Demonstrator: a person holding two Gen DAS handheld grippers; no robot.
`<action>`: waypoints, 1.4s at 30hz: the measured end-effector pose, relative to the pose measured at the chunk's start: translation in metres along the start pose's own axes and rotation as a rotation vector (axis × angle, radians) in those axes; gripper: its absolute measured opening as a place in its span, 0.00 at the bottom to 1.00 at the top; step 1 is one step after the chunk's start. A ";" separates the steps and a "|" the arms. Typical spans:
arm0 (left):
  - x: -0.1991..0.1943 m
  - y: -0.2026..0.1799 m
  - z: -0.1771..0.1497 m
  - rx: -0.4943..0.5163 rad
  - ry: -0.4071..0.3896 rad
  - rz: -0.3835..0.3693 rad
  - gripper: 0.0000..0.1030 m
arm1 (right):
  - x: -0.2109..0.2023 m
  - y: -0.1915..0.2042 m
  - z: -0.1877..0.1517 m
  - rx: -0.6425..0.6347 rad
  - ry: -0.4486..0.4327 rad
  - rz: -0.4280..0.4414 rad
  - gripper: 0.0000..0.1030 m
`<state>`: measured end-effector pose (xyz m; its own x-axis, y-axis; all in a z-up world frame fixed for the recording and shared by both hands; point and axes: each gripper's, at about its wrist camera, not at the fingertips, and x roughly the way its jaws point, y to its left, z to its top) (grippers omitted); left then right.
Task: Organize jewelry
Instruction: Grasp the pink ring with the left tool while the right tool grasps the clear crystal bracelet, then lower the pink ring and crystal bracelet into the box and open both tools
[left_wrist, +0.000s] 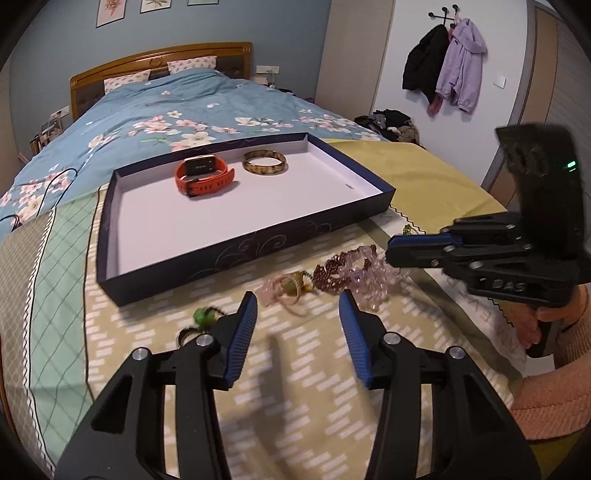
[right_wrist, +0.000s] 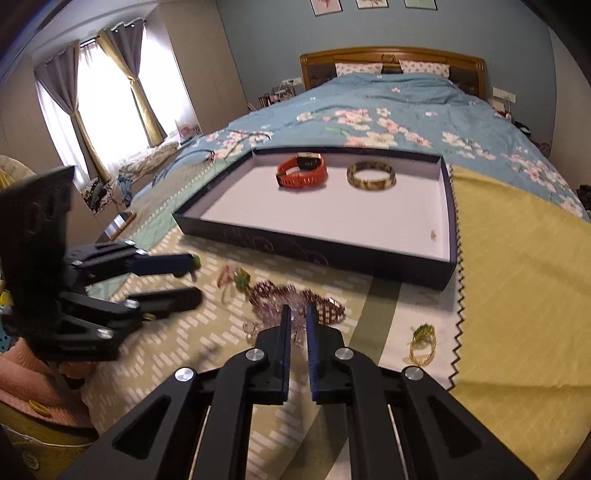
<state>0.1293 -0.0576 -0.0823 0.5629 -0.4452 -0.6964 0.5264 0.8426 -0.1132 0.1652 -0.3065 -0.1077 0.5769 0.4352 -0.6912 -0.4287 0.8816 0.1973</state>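
A dark blue tray (left_wrist: 240, 254) (right_wrist: 295, 247) with a white floor lies on the bed. It holds an orange smartwatch (left_wrist: 203, 173) (right_wrist: 303, 171) and a tortoiseshell bangle (left_wrist: 264, 162) (right_wrist: 371, 176). In front of it lies a tangle: a dark red bead bracelet (left_wrist: 332, 271) (right_wrist: 328, 310), a pale pink crystal strand (left_wrist: 369, 280) (right_wrist: 269, 314) and a pink cord with a green charm (left_wrist: 291, 288) (right_wrist: 240, 277). My right gripper (right_wrist: 298, 317) (left_wrist: 388, 251) is shut on the crystal strand. My left gripper (left_wrist: 297, 302) (right_wrist: 195, 278) is open just short of the tangle, nothing between its pads.
A gold chain with a green stone (right_wrist: 423, 343) lies right of the tangle by a yellow cloth (right_wrist: 517, 277). A small green bead piece (left_wrist: 201, 317) sits beside my left finger. A floral blue duvet (left_wrist: 166, 110) lies behind the tray. A person's pink sleeve (left_wrist: 554, 387) is at right.
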 end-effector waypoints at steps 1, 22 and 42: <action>0.005 0.000 0.002 -0.001 0.010 -0.003 0.36 | -0.003 0.001 0.002 -0.003 -0.009 0.002 0.06; 0.009 0.020 0.013 -0.079 0.015 -0.030 0.04 | -0.025 0.002 0.027 -0.005 -0.097 0.039 0.06; -0.020 0.030 0.042 -0.079 -0.077 -0.007 0.04 | -0.040 -0.011 0.071 0.004 -0.203 0.013 0.06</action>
<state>0.1607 -0.0359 -0.0420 0.6084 -0.4703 -0.6393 0.4805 0.8594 -0.1750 0.1966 -0.3208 -0.0331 0.6996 0.4742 -0.5344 -0.4349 0.8761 0.2081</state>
